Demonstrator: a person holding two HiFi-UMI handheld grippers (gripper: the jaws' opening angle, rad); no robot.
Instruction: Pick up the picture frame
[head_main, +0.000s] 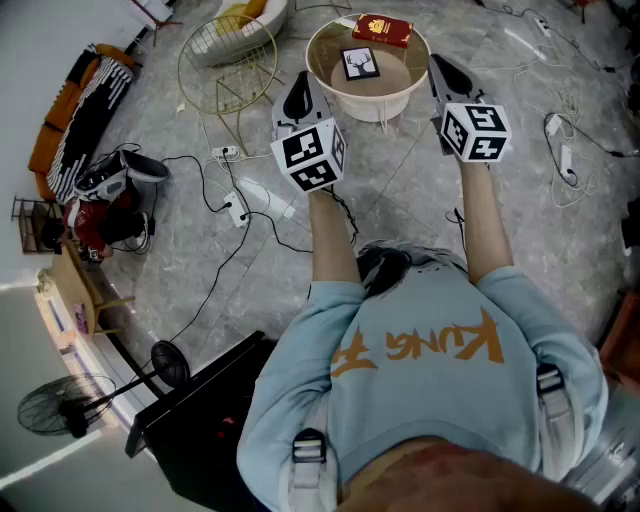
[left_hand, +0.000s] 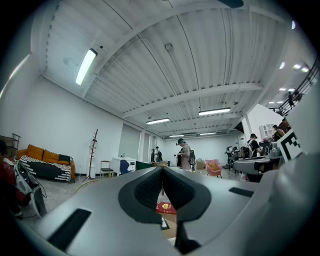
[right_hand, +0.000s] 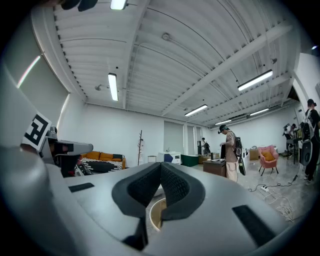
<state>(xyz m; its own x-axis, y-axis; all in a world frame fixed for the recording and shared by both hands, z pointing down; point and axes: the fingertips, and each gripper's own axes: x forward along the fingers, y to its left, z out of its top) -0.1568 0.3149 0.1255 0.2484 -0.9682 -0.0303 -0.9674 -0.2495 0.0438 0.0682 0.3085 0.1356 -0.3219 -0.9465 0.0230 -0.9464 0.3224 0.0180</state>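
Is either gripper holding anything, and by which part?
Nothing is held: the left gripper and right gripper are shut and empty; the picture frame lies untouched on the round table.

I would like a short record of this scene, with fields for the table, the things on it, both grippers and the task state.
Table: round table, white rim, wooden top
On it: picture frame lying flat near the middle; red book at the far edge
Left gripper: shut, empty, beside the table's left side
Right gripper: shut, empty, beside the table's right side
Task state: frame not yet touched
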